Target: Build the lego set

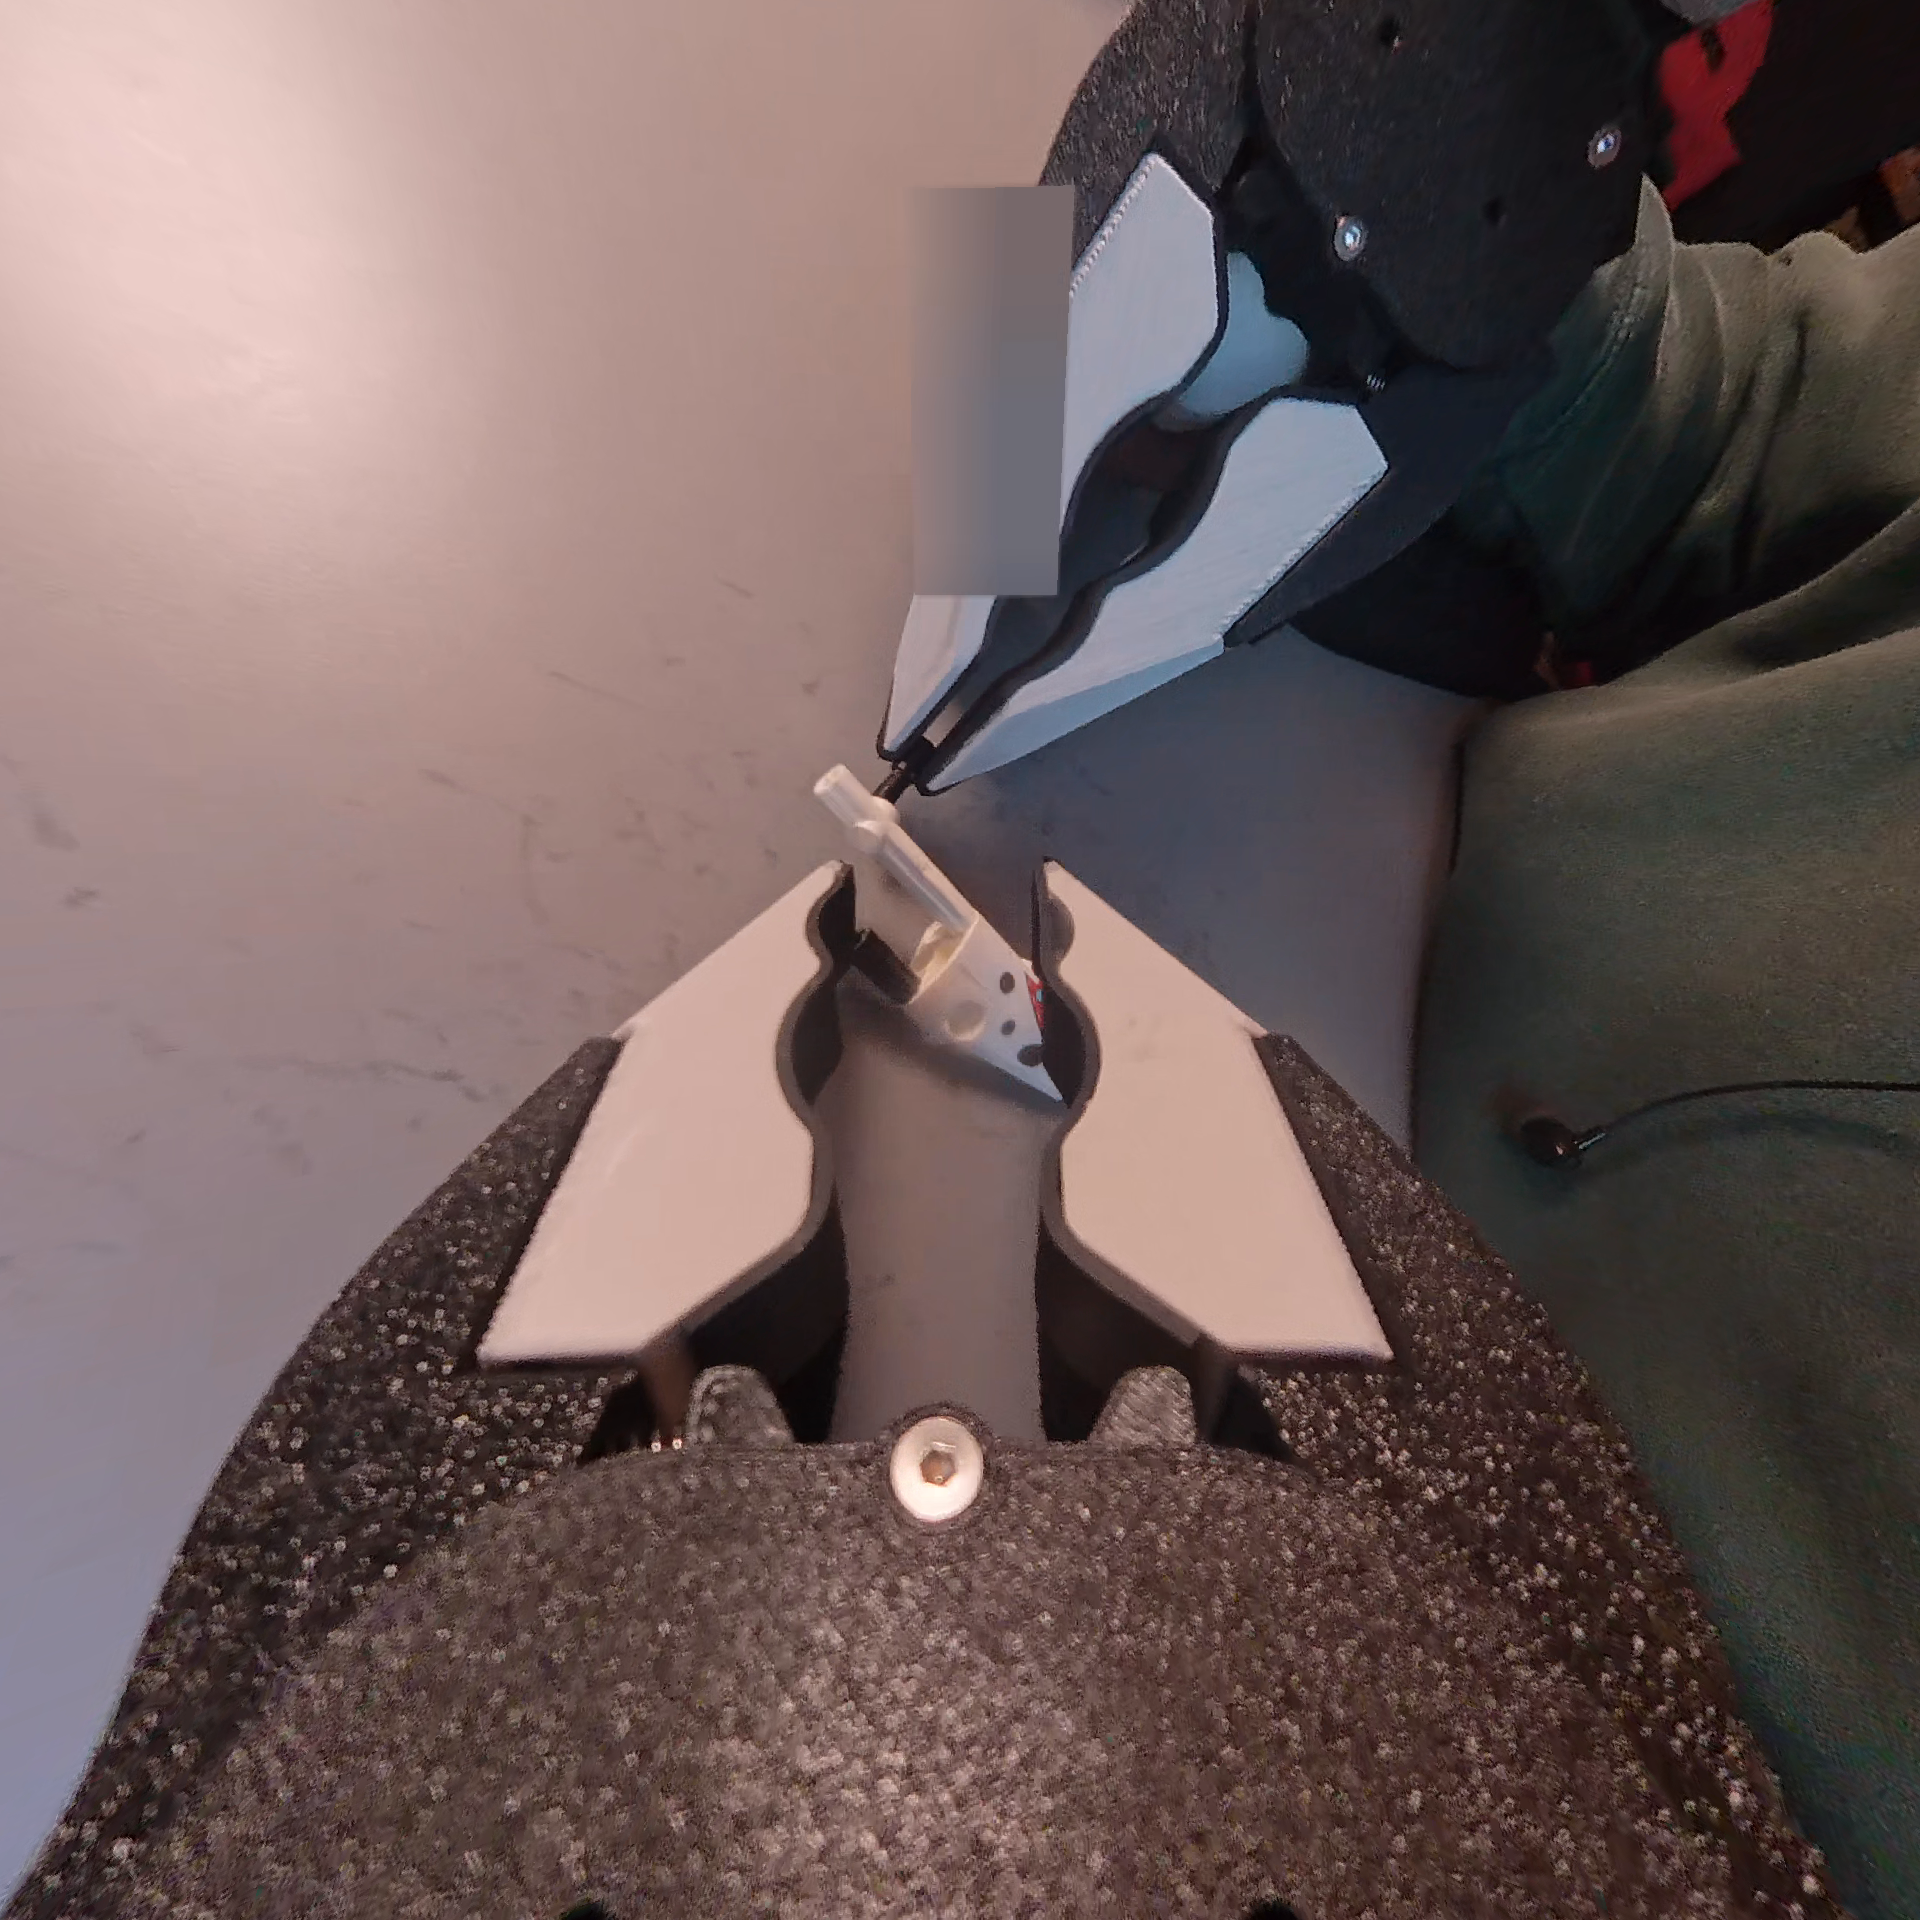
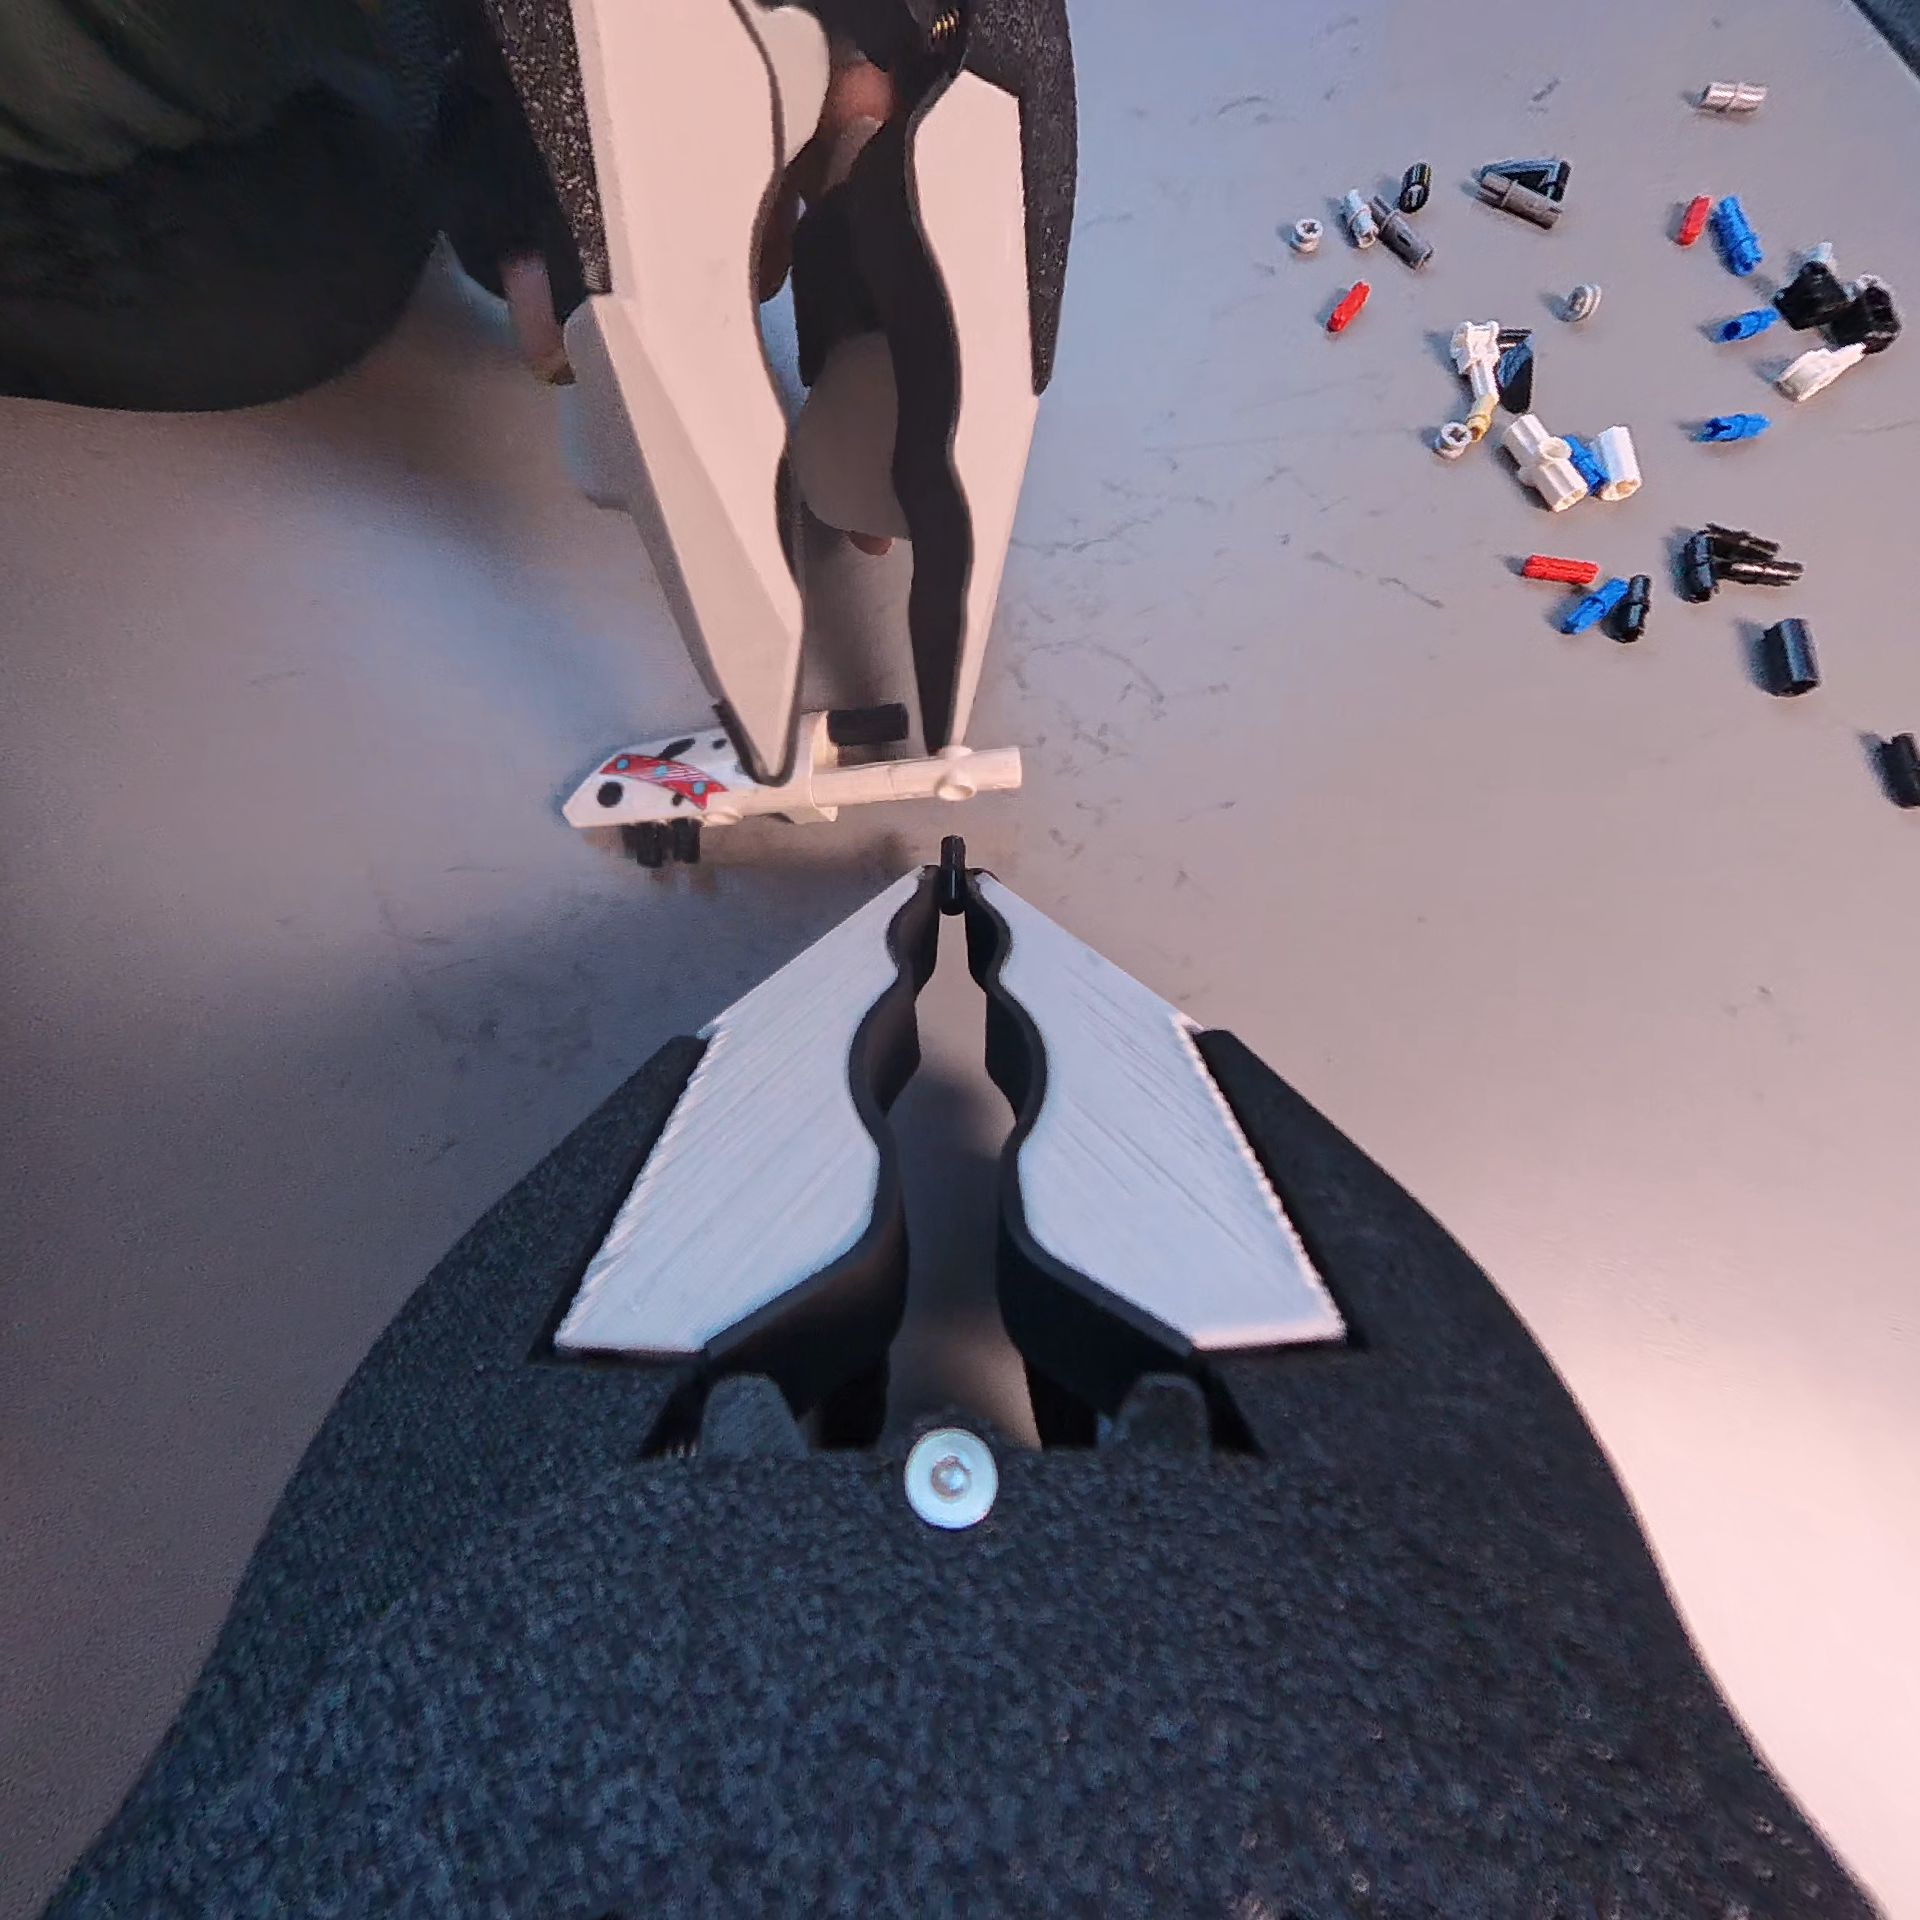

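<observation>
Black pin [image 2: 951, 862] pinched in right gripper [image 2: 948, 883]; left gripper [image 1: 940, 961] clamps white assembly [image 2: 790, 781]; light, stiff, slippery; hold mid-body

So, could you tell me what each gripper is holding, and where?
Left gripper clamps the white assembly mid-body; right gripper pinches a black pin by its rear end.

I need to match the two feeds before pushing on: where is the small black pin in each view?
Left wrist view: the small black pin is above centre, pinched in the right gripper, touching the assembly's white rod tip.
Right wrist view: centre, at that gripper's tips, just short of the rod.
Shared landmark: the white spotted lego assembly.
</observation>
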A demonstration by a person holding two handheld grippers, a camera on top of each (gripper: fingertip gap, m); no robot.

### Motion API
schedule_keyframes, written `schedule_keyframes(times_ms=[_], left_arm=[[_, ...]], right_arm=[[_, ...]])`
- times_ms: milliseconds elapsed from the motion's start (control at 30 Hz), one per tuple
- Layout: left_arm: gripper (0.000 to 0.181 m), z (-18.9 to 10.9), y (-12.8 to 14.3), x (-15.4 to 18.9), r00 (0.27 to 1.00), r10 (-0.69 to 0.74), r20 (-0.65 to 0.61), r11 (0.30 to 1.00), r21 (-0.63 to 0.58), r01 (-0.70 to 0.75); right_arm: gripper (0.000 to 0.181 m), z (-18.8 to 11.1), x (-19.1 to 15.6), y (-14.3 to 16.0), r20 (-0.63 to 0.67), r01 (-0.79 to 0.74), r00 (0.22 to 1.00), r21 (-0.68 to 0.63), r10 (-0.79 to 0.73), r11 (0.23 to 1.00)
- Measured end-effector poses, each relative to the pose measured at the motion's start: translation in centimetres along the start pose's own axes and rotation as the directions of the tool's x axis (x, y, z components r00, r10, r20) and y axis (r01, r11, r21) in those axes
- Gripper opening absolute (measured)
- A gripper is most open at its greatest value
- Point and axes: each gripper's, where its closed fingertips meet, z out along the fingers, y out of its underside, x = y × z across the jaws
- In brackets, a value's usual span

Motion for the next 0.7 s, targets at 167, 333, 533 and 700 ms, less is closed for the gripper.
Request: schedule_keyframes(times_ms=[167,333,533,700], left_arm=[[0.03,0.7,0.5,-1.0,0.998,-0.048,0.049,0.998,-0.037,0.05],[0.013,1.2,0.5,-0.7,0.998,-0.054,0.026,0.998,-0.041,0.055],[0.008,0.4,-0.7,-0.7,0.997,-0.071,0.007,0.997,0.04,0.071],[0.008,0.0,-1.3,-0.6,0.996,-0.09,-0.011,0.992,0.09,0.091]], right_arm=[[0.004,0.2,0.2,-0.2,0.005,0.006,1.0,0.007,-0.006,1.0],[0.004,0.0,-0.2,-0.7,0.013,0.036,0.999,0.037,-0.037,0.999],[0.004,-0.5,-0.1,-1.3,0.016,0.015,1.0,0.09,-0.017,0.996],[0.004,-1.1,0.6,-2.2,-0.008,-0.018,1.0,0.155,0.019,0.988]])
